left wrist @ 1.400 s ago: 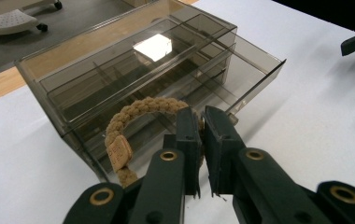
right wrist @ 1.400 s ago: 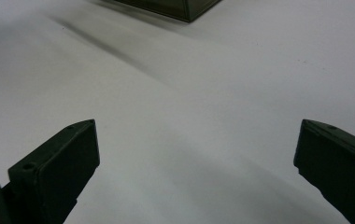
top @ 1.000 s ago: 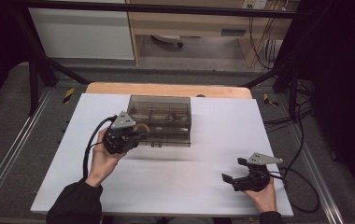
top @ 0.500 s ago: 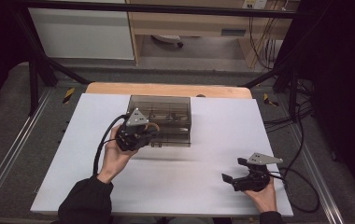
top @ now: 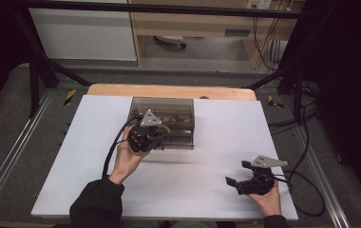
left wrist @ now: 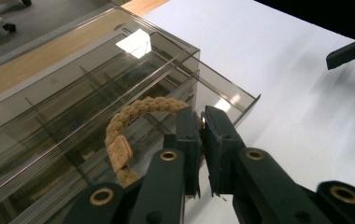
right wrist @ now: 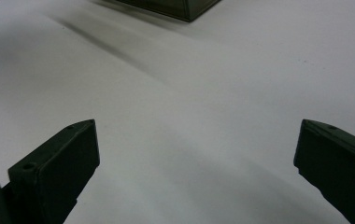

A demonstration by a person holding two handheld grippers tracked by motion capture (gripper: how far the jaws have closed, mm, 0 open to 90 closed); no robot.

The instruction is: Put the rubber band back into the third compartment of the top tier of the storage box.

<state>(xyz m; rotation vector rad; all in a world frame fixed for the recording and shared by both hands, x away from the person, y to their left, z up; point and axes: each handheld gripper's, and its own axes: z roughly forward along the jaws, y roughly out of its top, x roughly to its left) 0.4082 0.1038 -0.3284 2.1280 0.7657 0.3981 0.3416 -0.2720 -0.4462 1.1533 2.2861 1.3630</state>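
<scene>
A white bench [top: 207, 190] carries the work, a wooden strip along its far edge; a smoky clear plastic drawer organiser [top: 178, 118] stands directly on it, toward the far middle.

white board [top: 216, 171] on table | wooden tabletop edge [top: 169, 90] (far side) | cables [top: 269, 47] beyond

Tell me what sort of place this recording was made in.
Probably a lab or workshop recording station: a white table inside a black metal frame, loose cables on the floor, and a hand-held gripper carrying a braided bracelet to a clear drawer organizer.
</scene>
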